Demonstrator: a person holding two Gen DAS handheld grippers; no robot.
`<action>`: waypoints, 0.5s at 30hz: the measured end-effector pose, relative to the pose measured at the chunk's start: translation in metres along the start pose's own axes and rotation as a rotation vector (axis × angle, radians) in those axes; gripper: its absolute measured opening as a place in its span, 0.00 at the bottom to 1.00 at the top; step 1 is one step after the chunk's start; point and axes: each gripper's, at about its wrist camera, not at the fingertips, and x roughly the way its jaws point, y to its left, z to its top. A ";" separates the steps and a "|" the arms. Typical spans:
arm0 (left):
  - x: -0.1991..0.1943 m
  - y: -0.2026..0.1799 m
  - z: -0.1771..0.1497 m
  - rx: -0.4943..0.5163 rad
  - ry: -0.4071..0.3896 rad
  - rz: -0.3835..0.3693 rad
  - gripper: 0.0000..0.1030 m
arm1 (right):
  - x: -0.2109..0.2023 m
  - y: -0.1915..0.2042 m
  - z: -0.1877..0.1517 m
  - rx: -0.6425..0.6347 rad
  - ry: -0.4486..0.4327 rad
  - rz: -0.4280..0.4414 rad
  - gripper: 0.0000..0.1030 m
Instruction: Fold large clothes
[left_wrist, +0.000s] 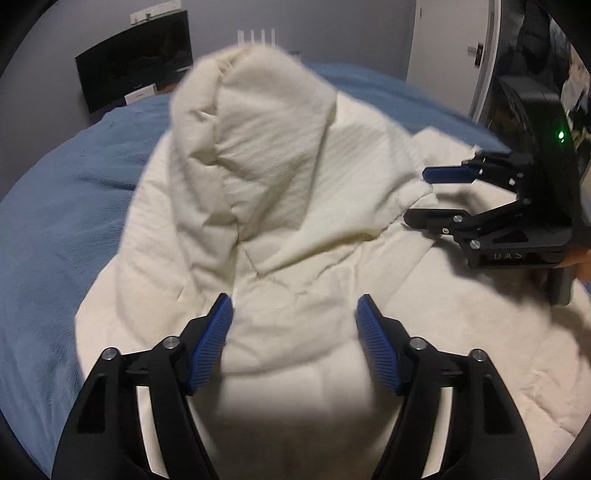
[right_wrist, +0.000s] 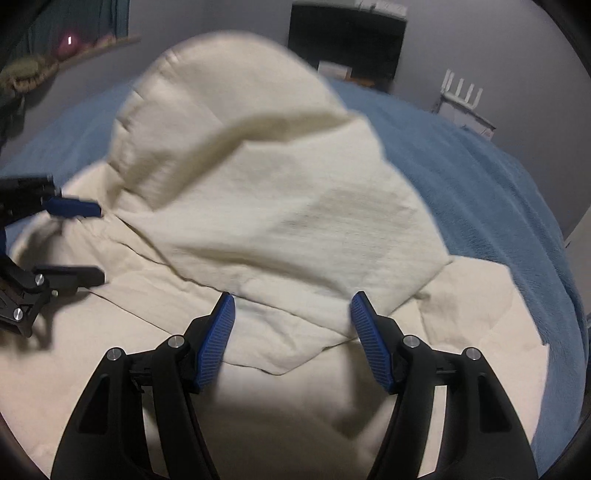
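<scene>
Cream fabric covers most of both views: a large, soft garment (left_wrist: 295, 221) with a faint ribbed or woven grain, lying spread over a blue fleece blanket (left_wrist: 55, 221) on a bed. Its lower part lies fairly flat and wide near the close edge of the bed, marked by shallow creases and a few long seam-like folds. A big flap of it (right_wrist: 258, 166) stands raised above the rest, rounded at the top like a hood or a lifted corner, and blurred, so its exact outline is hard to tell; it may be in motion. The raised flap runs lengthwise away from the cameras, toward the far edge of the bed, with its rounded end farthest off.

The left gripper (left_wrist: 293, 314) hovers over the flat part of the garment, its jaws wide apart with nothing between them; the blue pads (left_wrist: 210, 343) are ribbed rubber on black plastic arms. The right gripper (right_wrist: 291, 314) sits likewise, jaws spread and empty, just in front of the flap's near edge. Each gripper also shows at the side of the other's view, over the garment's side parts.

Beyond the bed stand a dark monitor (left_wrist: 136, 59), a white router with antennas (right_wrist: 463, 96) and grey walls.
</scene>
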 end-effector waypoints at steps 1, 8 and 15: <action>-0.006 0.001 -0.002 -0.010 -0.014 -0.003 0.72 | -0.008 -0.003 0.000 0.017 -0.033 0.004 0.60; 0.002 0.019 -0.027 -0.086 0.014 0.034 0.71 | 0.004 -0.011 -0.008 0.101 0.042 0.009 0.60; 0.007 0.012 -0.033 -0.043 0.022 0.072 0.71 | 0.020 -0.019 -0.007 0.180 0.094 0.021 0.61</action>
